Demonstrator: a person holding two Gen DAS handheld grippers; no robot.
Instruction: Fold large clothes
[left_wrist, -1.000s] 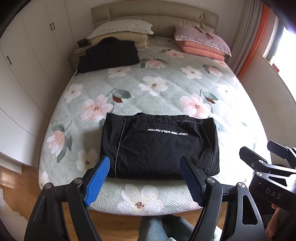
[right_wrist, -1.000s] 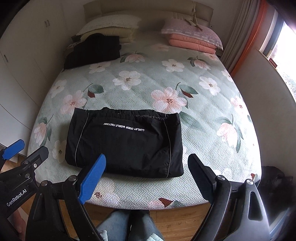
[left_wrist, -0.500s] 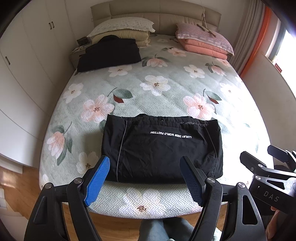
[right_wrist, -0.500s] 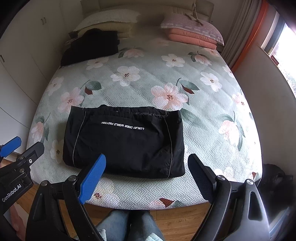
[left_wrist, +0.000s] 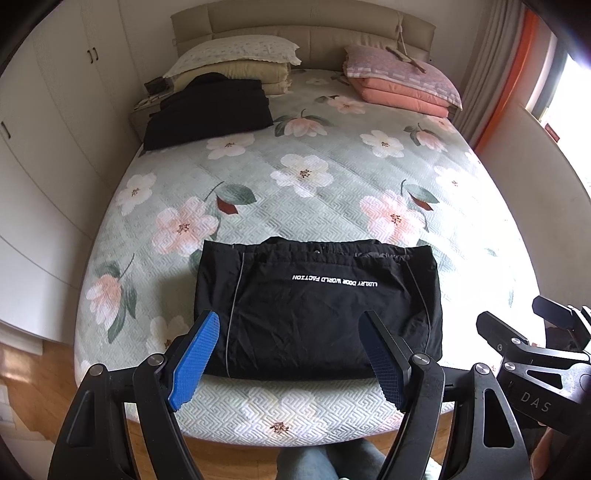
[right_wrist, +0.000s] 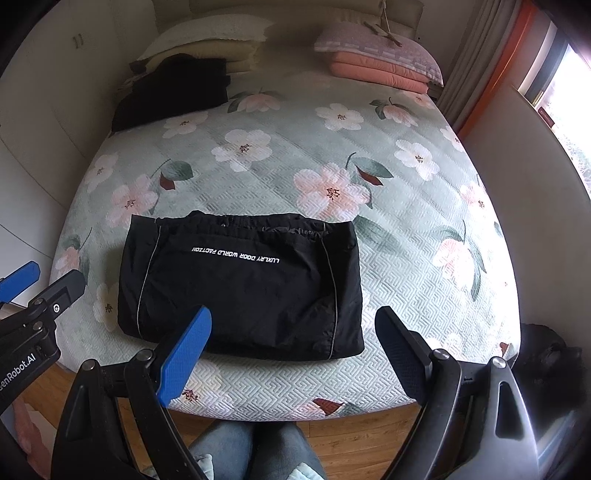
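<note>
Presently: folded black garment (left_wrist: 317, 306) flat near the foot of the bed (left_wrist: 332, 192); left gripper (left_wrist: 291, 354) and right gripper (right_wrist: 295, 350) above it, both spread wide, empty.

A wide bed (left_wrist: 332, 192) with a pale green quilted cover printed with pink and white flowers fills most of both views. A black folded garment with a line of white lettering (left_wrist: 317, 306) lies flat near the bed's lower edge, left of centre in the right wrist view (right_wrist: 240, 284). A second dark folded garment (left_wrist: 210, 109) lies at the upper left, against a stack of cream pillows (left_wrist: 236, 62). A pink folded quilt topped by a mauve pillow (left_wrist: 402, 83) sits at the upper right.
</note>
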